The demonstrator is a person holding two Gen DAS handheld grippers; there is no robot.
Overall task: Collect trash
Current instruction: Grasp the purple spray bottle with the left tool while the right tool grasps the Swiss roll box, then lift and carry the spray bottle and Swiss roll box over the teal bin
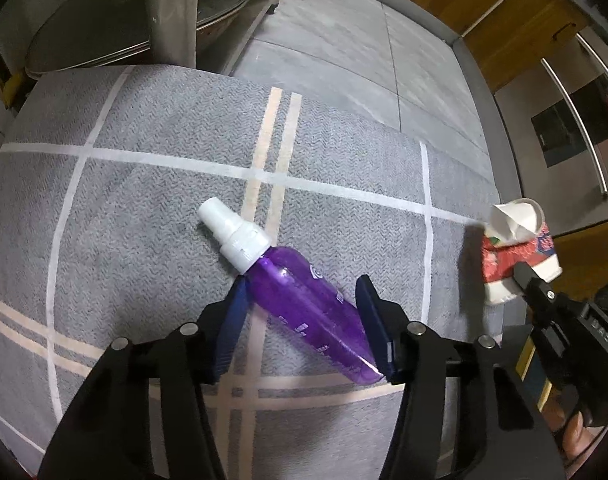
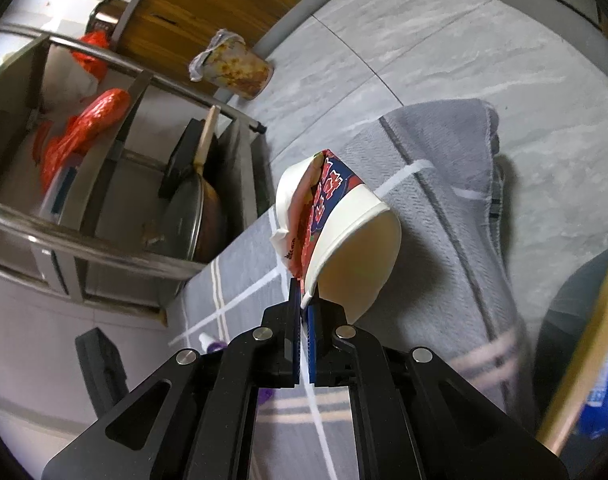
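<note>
a: blue-padded left gripper (image 1: 301, 320) straddles the clear purple plastic spray bottle with a white nozzle (image 1: 304, 300) lying on the grey checked cloth (image 1: 123, 208); jaws apart, one pad at its shoulder, the other clear.

b: right gripper (image 2: 304, 308)?

a: clenched on the rim of the crushed red-and-white paper noodle cup (image 2: 336, 232), off the cloth.

b: so it's pick-up. next, i'd say, close squarely across the bottle's body, since it may roll.
</note>
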